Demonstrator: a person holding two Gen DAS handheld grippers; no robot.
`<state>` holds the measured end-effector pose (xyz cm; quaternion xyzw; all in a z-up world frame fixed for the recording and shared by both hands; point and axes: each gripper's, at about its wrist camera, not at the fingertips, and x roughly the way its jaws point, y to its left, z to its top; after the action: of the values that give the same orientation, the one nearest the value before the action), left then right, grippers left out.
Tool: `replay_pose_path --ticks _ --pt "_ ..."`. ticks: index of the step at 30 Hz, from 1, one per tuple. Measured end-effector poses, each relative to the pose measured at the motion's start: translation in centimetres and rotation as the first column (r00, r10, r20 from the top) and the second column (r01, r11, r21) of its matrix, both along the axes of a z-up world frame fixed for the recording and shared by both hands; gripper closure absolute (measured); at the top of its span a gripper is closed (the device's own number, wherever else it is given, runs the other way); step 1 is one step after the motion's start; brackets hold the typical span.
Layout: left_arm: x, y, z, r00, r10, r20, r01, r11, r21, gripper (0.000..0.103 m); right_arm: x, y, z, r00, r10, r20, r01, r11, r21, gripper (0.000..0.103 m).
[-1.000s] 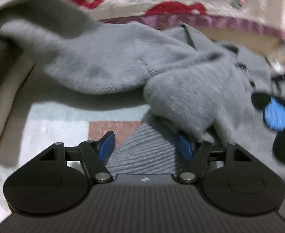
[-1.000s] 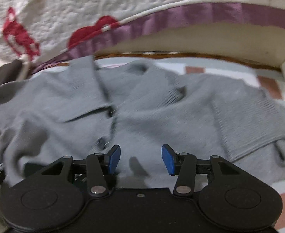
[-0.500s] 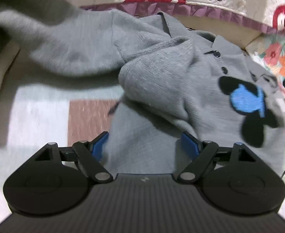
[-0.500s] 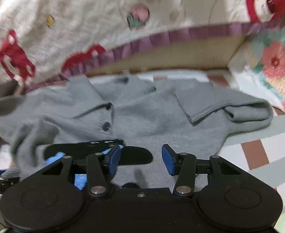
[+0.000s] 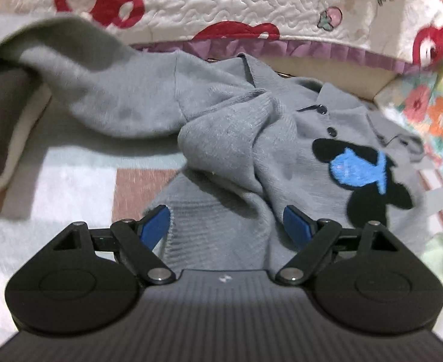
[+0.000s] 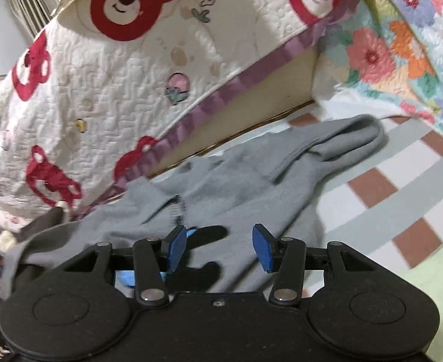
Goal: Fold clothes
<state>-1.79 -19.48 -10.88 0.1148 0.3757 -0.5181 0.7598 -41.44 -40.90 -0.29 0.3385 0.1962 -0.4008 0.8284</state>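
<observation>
A grey knit polo sweater (image 5: 227, 138) with dark buttons and a black and blue patch (image 5: 360, 172) lies crumpled on a checked mat. My left gripper (image 5: 226, 226) is open, its blue pads on either side of the ribbed hem (image 5: 215, 235), which lies between them ungripped. One sleeve (image 5: 80, 90) trails off to the upper left. In the right wrist view the same sweater (image 6: 236, 187) spreads below my right gripper (image 6: 220, 246), which is open above the patch (image 6: 203, 253) with nothing held. The other sleeve (image 6: 342, 141) is folded over at the far right.
A quilted bear-print cover (image 6: 116, 84) hangs over a bed edge behind the sweater. A floral quilt (image 6: 402, 45) lies at the right. The checked mat (image 6: 402, 187) shows beside the sweater. A dark and cream cloth (image 5: 1, 132) sits at the left.
Both grippers have drawn back and tilted up, so more of the sweater and the bed cover show. The left jaws have widened slightly around the hem. The sweater now lies more spread out.
</observation>
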Motion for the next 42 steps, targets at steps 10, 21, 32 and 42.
replay_pose_path --ticks 10,21,32,42 --pt "0.3 2.3 3.9 0.991 0.022 -0.132 -0.034 0.995 -0.09 0.02 2.6 -0.1 0.9 0.969 0.139 -0.205 -0.155 0.986 -0.064 0.049" --pt "0.0 -0.7 0.9 0.996 -0.079 -0.044 0.079 0.997 -0.012 0.018 2.0 -2.3 -8.0 0.975 0.109 -0.193 -0.107 0.994 0.02 0.049" --pt "1.0 -2.5 -1.2 0.994 -0.109 0.023 0.108 0.994 0.023 0.018 -1.9 -3.0 -11.0 0.915 0.28 -0.291 -0.271 0.96 0.073 0.049" --pt "1.4 -2.2 -1.1 0.99 -0.109 0.085 0.106 0.994 0.03 0.018 -0.4 -2.5 -10.7 0.913 0.367 -0.178 -0.354 0.93 0.101 0.049"
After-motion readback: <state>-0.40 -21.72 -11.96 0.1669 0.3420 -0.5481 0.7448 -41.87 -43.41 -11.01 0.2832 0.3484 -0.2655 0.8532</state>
